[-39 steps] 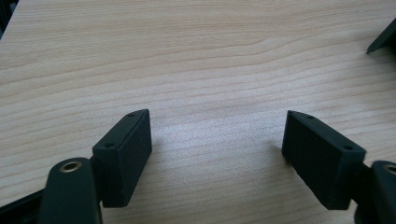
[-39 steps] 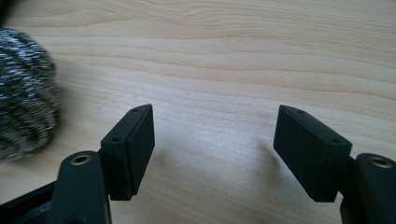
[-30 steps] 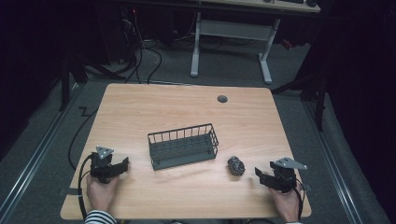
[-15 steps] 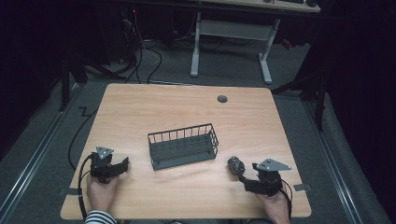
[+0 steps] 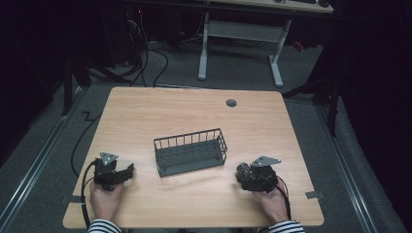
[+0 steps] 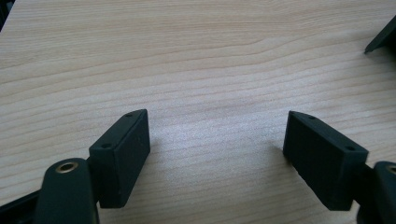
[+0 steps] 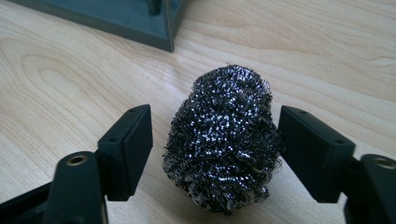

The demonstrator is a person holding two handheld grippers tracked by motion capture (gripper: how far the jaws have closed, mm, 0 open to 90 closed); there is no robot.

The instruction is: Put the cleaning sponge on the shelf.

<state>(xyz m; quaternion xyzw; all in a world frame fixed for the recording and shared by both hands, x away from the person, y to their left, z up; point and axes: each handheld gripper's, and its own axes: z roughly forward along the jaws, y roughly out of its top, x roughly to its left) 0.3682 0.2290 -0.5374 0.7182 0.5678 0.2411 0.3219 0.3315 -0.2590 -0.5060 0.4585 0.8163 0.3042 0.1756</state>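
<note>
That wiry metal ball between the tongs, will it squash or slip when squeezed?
The steel wool scrubber looks like loose springy coils, so it would probably squash and grip rather than slip. It seems airy, likely light. Its rounded shape might wobble if the open right tongs nudge it.

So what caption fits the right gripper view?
Open right gripper straddling a steel wool scourer beside the wire basket.

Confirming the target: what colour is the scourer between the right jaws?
Dark, shiny metallic grey scourer; clearest in the right gripper view.
</note>
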